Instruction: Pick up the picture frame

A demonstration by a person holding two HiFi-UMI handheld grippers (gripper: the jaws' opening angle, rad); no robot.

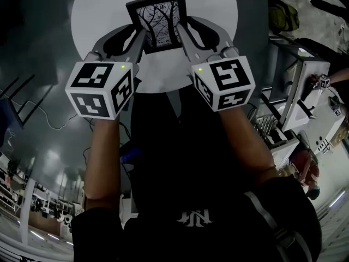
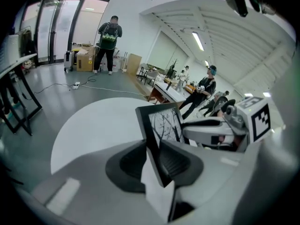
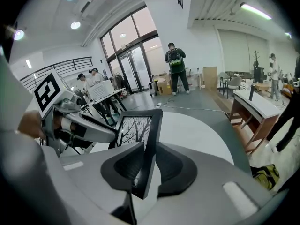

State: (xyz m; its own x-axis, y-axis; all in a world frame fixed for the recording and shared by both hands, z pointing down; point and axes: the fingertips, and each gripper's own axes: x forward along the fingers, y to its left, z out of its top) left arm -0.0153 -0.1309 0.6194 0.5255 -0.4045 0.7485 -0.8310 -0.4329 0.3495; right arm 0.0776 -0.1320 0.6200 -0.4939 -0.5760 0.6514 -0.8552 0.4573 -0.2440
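Presently the picture frame [image 1: 158,22] is found over the round white bench [image 1: 98,10], its left edge pinched in the jaws of the left gripper [image 1: 140,41] and its right edge in those of the right gripper [image 1: 184,37]. Its long axis is seen to run away from the person, and neither hand is the nearer. The lower edge is masked by the jaws — clearance above the bench is judged probable, not confirmed.
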